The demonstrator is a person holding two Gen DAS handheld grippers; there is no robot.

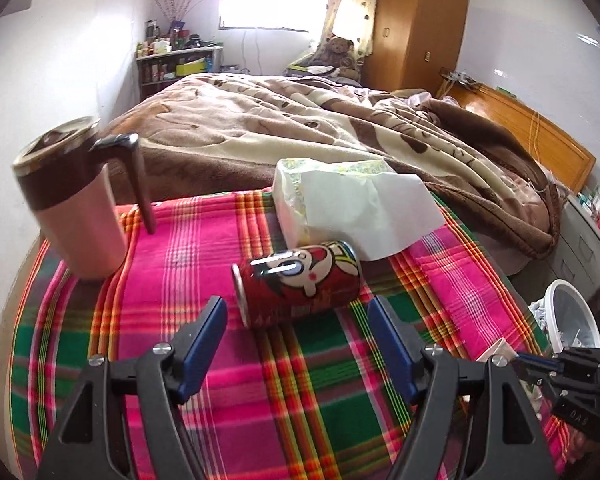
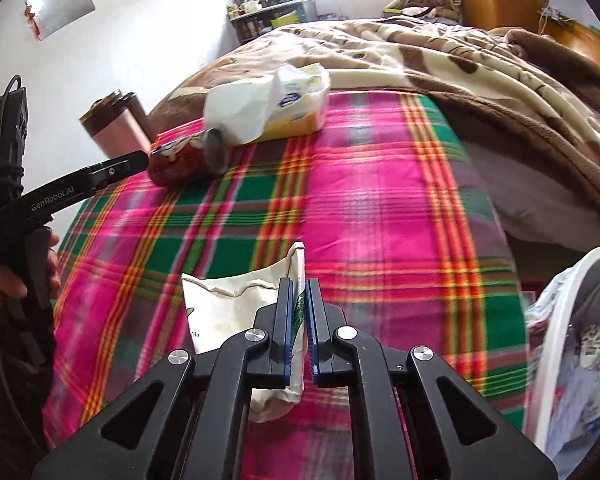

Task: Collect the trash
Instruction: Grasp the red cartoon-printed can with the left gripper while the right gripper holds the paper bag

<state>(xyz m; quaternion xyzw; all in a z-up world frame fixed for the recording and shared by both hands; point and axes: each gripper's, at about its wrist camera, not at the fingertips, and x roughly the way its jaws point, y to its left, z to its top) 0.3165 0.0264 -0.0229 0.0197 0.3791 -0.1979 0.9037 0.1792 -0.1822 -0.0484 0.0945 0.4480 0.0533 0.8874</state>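
Two pieces of trash are in play on the plaid-covered table (image 2: 380, 200). First, a crumpled white paper wrapper (image 2: 228, 308) is pinched between the blue pads of the right gripper (image 2: 299, 320), whose jaws have clenched onto its folded edge; the rest of the sheet hangs to the left and below the fingers. It reads as light, limp and easily torn, so a grip on the doubled edge suits it better than one on a single layer. Second, a red drink can (image 1: 300, 282) lies on its side just ahead of the left gripper (image 1: 298, 324), whose jaws stand released and wide, with the can not yet between them. Thin metal of this kind is light, smooth and likely to roll or dent; a hold across the middle of the barrel looks soundest. Behind the can sits a tissue pack (image 1: 332, 196) with a sheet pulled out, and to its left a pink lidded mug (image 1: 76, 208). At the table's right edge stands a white-rimmed bin (image 2: 572, 320), partly cut off by the frame, its contents blurred. Whether the can is empty cannot be told.
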